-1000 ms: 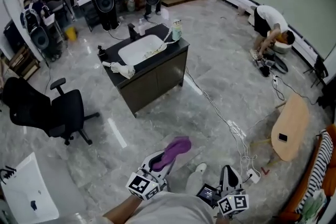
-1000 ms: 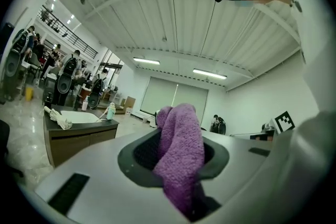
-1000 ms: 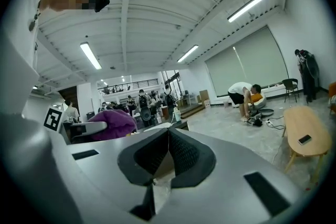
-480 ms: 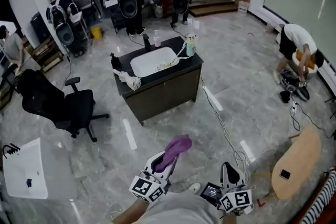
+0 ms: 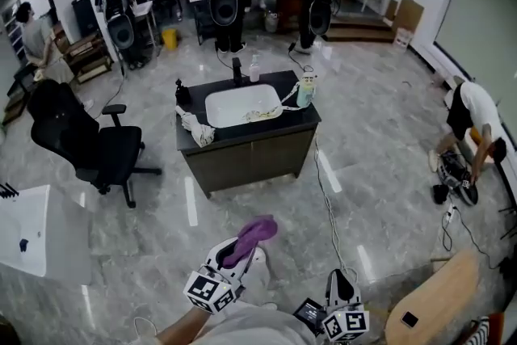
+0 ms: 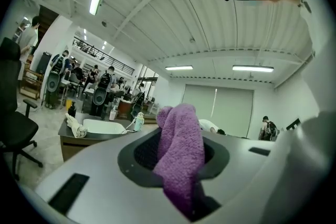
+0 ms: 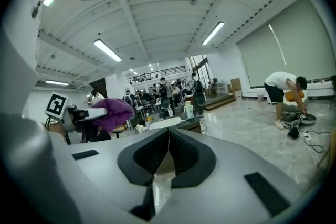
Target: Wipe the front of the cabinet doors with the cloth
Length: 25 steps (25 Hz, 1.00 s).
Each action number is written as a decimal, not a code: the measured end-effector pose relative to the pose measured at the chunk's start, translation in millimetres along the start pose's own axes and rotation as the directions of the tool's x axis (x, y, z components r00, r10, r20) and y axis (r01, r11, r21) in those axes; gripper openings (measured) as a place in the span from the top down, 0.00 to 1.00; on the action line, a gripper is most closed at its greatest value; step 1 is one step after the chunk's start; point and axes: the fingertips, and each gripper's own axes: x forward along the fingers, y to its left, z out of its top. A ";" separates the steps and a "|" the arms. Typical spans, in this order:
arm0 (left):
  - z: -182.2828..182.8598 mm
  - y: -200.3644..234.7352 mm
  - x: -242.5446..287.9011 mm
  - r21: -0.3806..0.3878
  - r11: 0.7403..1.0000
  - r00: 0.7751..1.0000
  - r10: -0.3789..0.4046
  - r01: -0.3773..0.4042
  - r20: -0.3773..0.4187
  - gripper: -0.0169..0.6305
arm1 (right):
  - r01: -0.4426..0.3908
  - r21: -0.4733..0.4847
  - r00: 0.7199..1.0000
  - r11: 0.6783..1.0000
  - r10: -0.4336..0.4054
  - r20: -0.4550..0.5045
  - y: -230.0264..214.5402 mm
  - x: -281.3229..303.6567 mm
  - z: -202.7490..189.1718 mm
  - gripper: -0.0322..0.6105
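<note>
**Cloth in hand, cabinet not yet reached**

It's a wide hall with a pale marble floor (image 5: pixel 380 133). A knot of people with packs stands at the far end, and someone is crouched over gear at the far right (image 5: pixel 472 125). Out in the middle stands the dark cabinet (image 5: pixel 190 161) with a white sink (image 5: pixel 238 105) let into its top surface. A crumpled white rag (image 5: pixel 196 128) lies near its left corner and a pale green bottle (image 5: pixel 305 89) stands on the right. A black office chair (image 5: pixel 81 141) is off to the left of it.

The cabinet doors (image 5: pixel 250 159) face the near side, toward the person carrying the tools, and they're well apart from both grippers, with open floor in between.

The left gripper (image 5: pixel 241 248) is held low at the near edge, its jaws closed on the purple cloth (image 5: pixel 252 233). In the left gripper view the cloth is pinched between the pads, and a thick fold of it stands up and flops over the top. The right gripper (image 5: pixel 342 280) sits just to the right of it. Its jaws are pressed together with nothing between them.

As I'd judge it, the only part of the job done is picking up the cloth. No wiping has begun, since nothing touches the doors. What's left is to close the distance, bring the cloth flat against the door fronts and work across both of them.
</note>
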 end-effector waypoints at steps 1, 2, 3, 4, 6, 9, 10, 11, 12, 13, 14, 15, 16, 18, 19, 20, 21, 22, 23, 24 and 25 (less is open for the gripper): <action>-5.1 4.8 16.5 -0.011 1.000 1.000 0.001 -0.001 -0.005 0.82 | -0.005 -0.013 1.000 1.000 0.004 -0.004 -7.8 13.1 4.9 0.91; -9.1 9.3 35.1 -0.019 1.000 1.000 -0.004 0.004 -0.009 0.82 | -0.007 -0.027 1.000 1.000 0.007 -0.004 -15.2 27.3 12.8 0.91; -11.8 13.2 55.1 -0.024 1.000 1.000 -0.015 0.015 -0.014 0.82 | -0.008 -0.042 1.000 0.999 0.008 -0.001 -22.0 41.8 23.2 0.91; -13.7 16.5 75.5 -0.027 0.999 0.999 -0.029 0.028 -0.021 0.82 | -0.007 -0.058 1.000 0.998 0.007 0.002 -28.5 55.5 34.7 0.91; -15.9 21.8 116.7 -0.031 0.998 0.998 -0.058 0.057 -0.034 0.82 | 0.004 -0.100 1.000 0.995 -0.005 -0.002 -44.5 80.4 56.4 0.91; -5.4 34.2 175.7 -0.029 0.994 0.994 -0.106 0.105 -0.025 0.82 | 0.050 -0.153 0.999 0.987 -0.050 0.007 -73.6 119.6 85.5 0.91; 1.4 38.0 193.0 -0.023 0.992 0.992 -0.125 0.125 -0.012 0.82 | 0.067 -0.160 0.998 0.985 -0.065 0.016 -84.3 132.0 93.7 0.91; 8.7 41.8 209.5 -0.012 0.990 0.990 -0.143 0.143 0.005 0.82 | 0.079 -0.165 0.997 0.983 -0.077 0.023 -95.9 144.4 100.0 0.91; 16.2 46.5 225.4 0.005 0.988 0.987 -0.157 0.157 0.021 0.82 | 0.088 -0.170 0.996 0.982 -0.085 0.026 -107.1 157.8 105.4 0.91; 23.3 52.8 240.3 0.023 0.986 0.986 -0.163 0.162 0.033 0.82 | 0.093 -0.172 0.996 0.981 -0.090 0.027 -116.4 172.2 110.5 0.91; 28.9 60.5 252.9 0.036 0.987 0.986 -0.160 0.159 0.038 0.82 | 0.092 -0.174 0.996 0.980 -0.090 0.023 -122.9 186.1 114.8 0.91; 32.7 68.6 262.7 0.041 0.988 0.988 -0.150 0.148 0.035 0.82 | 0.084 -0.176 0.996 0.981 -0.082 0.015 -126.7 198.3 118.0 0.91; 35.0 76.6 270.1 0.039 0.990 0.990 -0.134 0.133 0.029 0.82 | 0.069 -0.177 0.998 0.982 -0.070 0.005 -129.2 209.1 120.2 0.91; 35.3 89.6 283.0 0.025 0.995 0.995 -0.097 0.097 0.013 0.82 | 0.034 -0.180 0.999 0.983 -0.039 -0.024 -136.5 229.1 121.8 0.91; 32.6 94.1 289.6 0.019 0.997 0.997 -0.077 0.077 0.002 0.82 | 0.016 -0.183 0.999 0.983 -0.024 -0.043 -143.3 239.2 120.8 0.91; 27.9 97.3 296.5 0.014 0.998 0.998 -0.056 0.056 -0.010 0.82 | -0.002 -0.186 0.998 0.983 -0.011 -0.064 -152.0 249.5 118.6 0.91; 22.2 99.9 303.8 0.011 0.999 0.999 -0.035 0.035 -0.021 0.82 | -0.021 -0.186 0.996 0.982 0.005 -0.084 -162.0 260.7 115.8 0.91; 16.8 102.1 311.8 0.010 1.000 0.999 -0.012 0.013 -0.030 0.82 | -0.044 -0.185 0.995 0.982 0.025 -0.100 -172.7 273.1 112.9 0.91; 12.5 103.8 321.0 0.011 1.000 0.999 0.012 -0.011 -0.035 0.82 | -0.071 -0.183 0.992 0.981 0.051 -0.112 -183.8 286.9 110.6 0.91; 9.7 104.6 330.9 0.008 0.999 0.999 0.036 -0.036 -0.034 0.82 | -0.102 -0.182 0.989 0.978 0.080 -0.123 -194.7 301.4 109.8 0.91; 7.8 103.9 340.7 0.001 0.998 0.998 0.064 -0.064 -0.030 0.82 | -0.135 -0.183 0.984 0.974 0.111 -0.136 -205.3 315.4 110.5 0.91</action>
